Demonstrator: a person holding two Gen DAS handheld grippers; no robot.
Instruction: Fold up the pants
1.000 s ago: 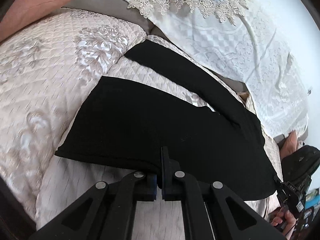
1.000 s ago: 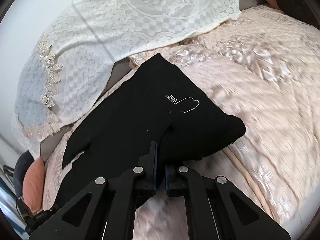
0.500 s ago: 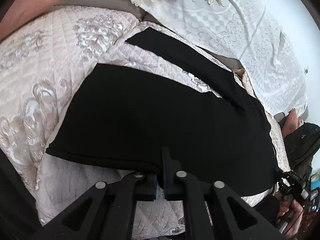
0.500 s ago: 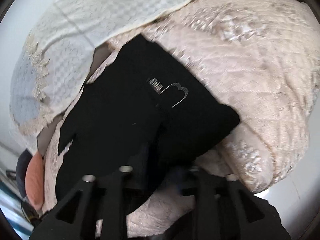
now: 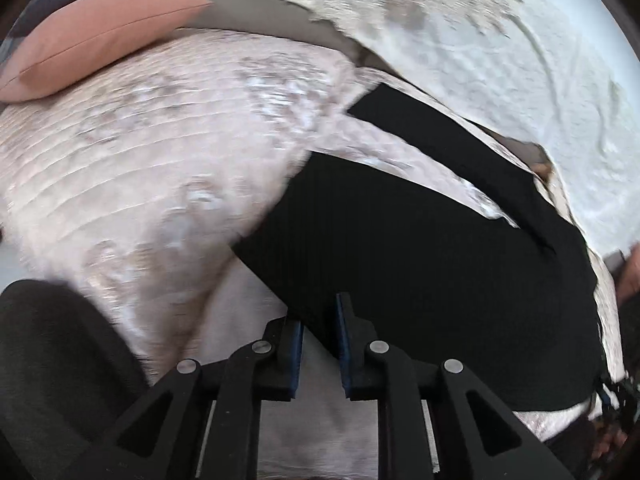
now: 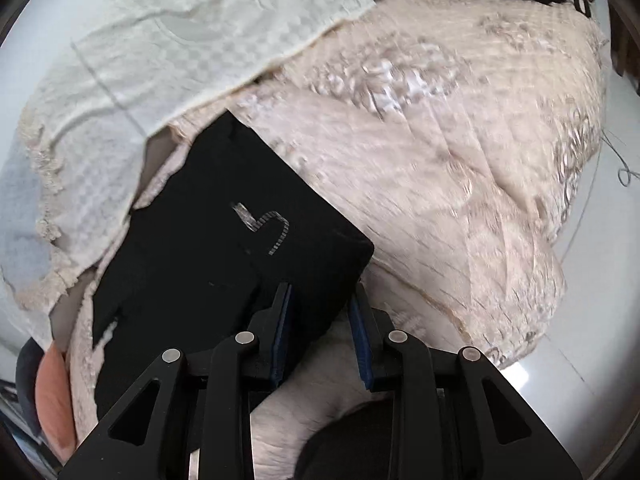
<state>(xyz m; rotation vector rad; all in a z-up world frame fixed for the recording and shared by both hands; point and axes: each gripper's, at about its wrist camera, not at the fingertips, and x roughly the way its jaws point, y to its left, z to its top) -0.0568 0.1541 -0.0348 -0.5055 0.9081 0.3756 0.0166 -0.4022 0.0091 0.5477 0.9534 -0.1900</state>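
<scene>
The black pants (image 5: 420,264) lie flat on a pale quilted bedspread (image 5: 152,152), both legs stretching away. In the left wrist view my left gripper (image 5: 319,312) is open, its jaws a little apart over the near edge of one leg. In the right wrist view the pants (image 6: 208,248) show a small white stitched logo (image 6: 264,228) near the waist end. My right gripper (image 6: 322,300) is open, with the pants' near corner lying between its fingers.
A pink cushion (image 5: 100,40) lies at the far left of the bed. A white lace cloth (image 6: 160,52) drapes behind the bed. The bed's edge and pale floor (image 6: 592,320) show at right. A dark rounded shape (image 5: 52,360) sits at lower left.
Both grippers have opened and let go of the pants' edge, which now lies on the bedspread. Both views have shifted and are blurred by motion.
</scene>
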